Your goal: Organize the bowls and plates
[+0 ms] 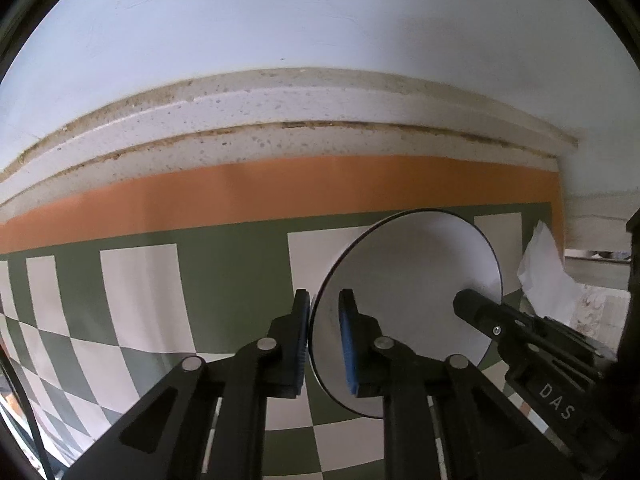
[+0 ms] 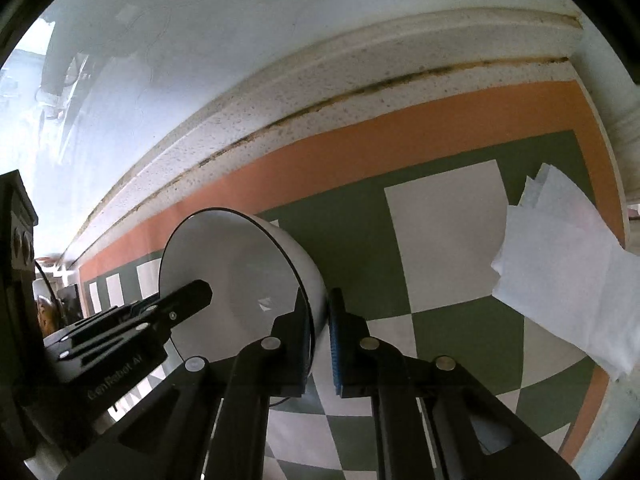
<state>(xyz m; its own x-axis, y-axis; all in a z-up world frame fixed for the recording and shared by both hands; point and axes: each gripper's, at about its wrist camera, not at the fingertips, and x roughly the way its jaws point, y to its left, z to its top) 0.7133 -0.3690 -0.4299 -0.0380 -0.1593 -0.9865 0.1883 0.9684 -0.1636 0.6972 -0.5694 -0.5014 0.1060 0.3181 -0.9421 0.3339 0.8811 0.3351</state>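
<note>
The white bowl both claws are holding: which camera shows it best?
The right wrist view: the bowl shows its hollow inside, dark rim and rounded outer wall, so it reads as a bowl. In the left wrist view it looks like a flat white disc, with its depth hidden.

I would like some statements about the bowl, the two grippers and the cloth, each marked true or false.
1. Both grippers grip the rim of the white bowl. True: the left gripper and the right gripper each pinch it.
2. The bowl stands upright on the cloth. False: it is tipped on its side.
3. The mat is checkered green and white with an orange border. True.
4. White paper lies inside the bowl. False: it lies apart, on the mat.
</note>
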